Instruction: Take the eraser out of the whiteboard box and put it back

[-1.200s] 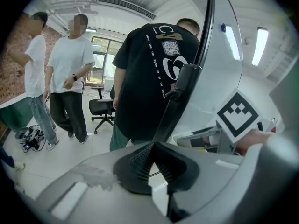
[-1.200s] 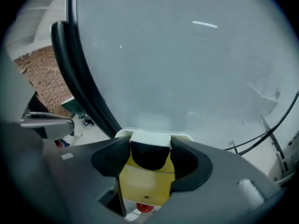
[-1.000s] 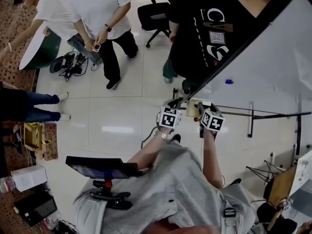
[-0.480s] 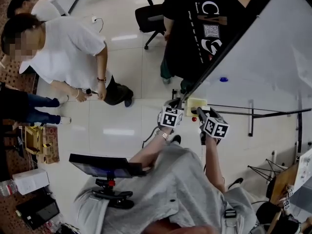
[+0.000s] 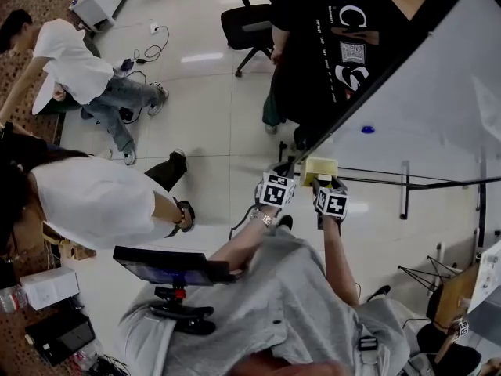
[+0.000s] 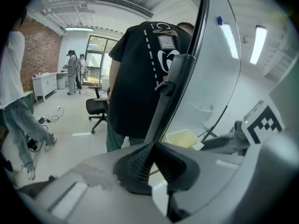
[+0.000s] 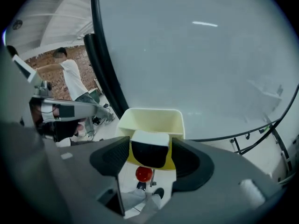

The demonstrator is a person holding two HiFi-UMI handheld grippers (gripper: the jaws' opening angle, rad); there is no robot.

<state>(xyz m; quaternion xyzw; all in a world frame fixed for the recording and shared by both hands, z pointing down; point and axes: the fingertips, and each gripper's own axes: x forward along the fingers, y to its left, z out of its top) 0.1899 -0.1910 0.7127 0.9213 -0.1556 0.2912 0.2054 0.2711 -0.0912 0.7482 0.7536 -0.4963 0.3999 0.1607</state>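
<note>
The pale yellow whiteboard box hangs at the lower edge of the whiteboard; it also shows in the head view as a small box. My right gripper is shut on the eraser, a block with a white top and black body, held just in front of the box's near rim. My left gripper is shut with nothing between its jaws, pointing at the board's dark frame. In the head view both grippers, left and right, sit side by side below the box.
A person in a black shirt stands close behind the board's left edge. Another person in white bends at the left. A red knob and the board's stand bars lie below the box. An office chair stands behind.
My right gripper has moved up closer to the box. The person in white has walked from the upper left to the near left.
</note>
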